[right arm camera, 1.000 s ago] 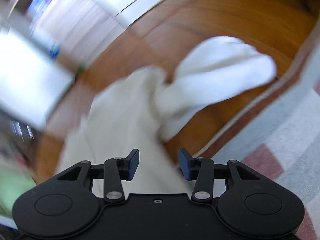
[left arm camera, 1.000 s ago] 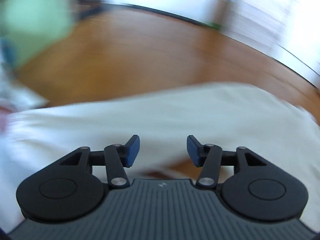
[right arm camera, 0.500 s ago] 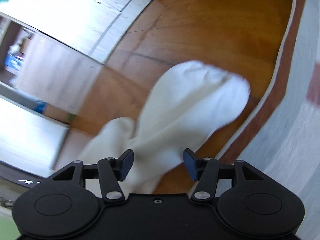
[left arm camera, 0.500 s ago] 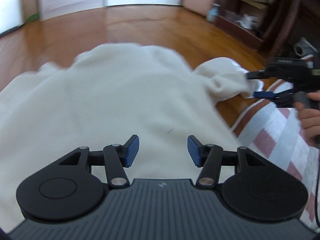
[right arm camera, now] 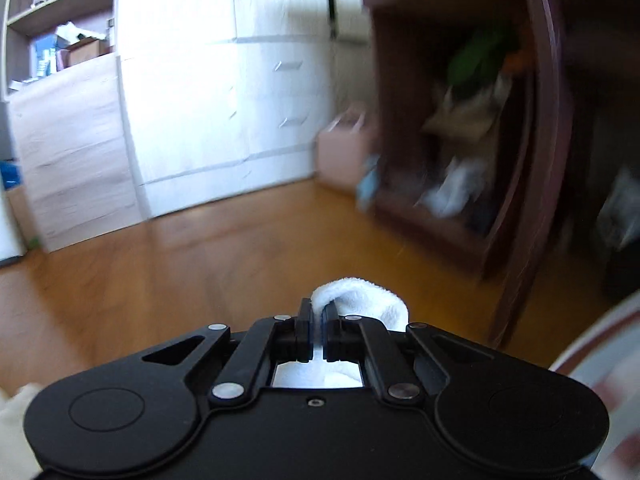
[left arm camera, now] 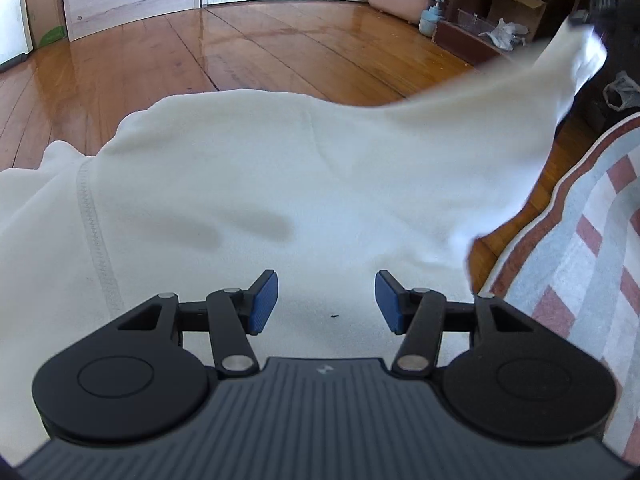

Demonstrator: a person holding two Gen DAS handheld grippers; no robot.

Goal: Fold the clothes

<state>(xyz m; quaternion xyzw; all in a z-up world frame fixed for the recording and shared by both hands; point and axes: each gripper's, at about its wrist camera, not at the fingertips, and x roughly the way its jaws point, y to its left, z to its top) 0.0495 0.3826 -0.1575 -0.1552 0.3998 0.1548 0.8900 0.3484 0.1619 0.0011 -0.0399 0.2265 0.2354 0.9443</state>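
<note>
We've got the right gripper (right arm camera: 318,316) pinched tight on a bunched end of the cream-white fleecy garment (left arm camera: 280,200), a roll of the cloth bulging out just past the closed blue pads, and it's up off the glossy wooden floor (left arm camera: 200,52). In the left wrist view that same end rises as a long stretched sleeve (left arm camera: 520,112) to the upper right, taut and blurred at its tip. The body of the garment lies spread on the floor right in front of us, a stitched seam (left arm camera: 96,232) running down its left side, its right edge beside the striped red-and-grey rug (left arm camera: 592,272).

Our left gripper (left arm camera: 326,304) hangs over the body of the cloth with its blue pads spread wide, holding nothing.

Now, the risks as we judge them. Only one end is gripped and nothing pins the body, so a long pull on the sleeve could drag the whole garment across the smooth floor instead of folding it. The bite is on a bunched wad, not a flat edge; it could slip out mid-swing, or land as a twisted lump. And the sleeve could drop askew, partly onto the rug, if the right gripper comes down off-line.
</note>
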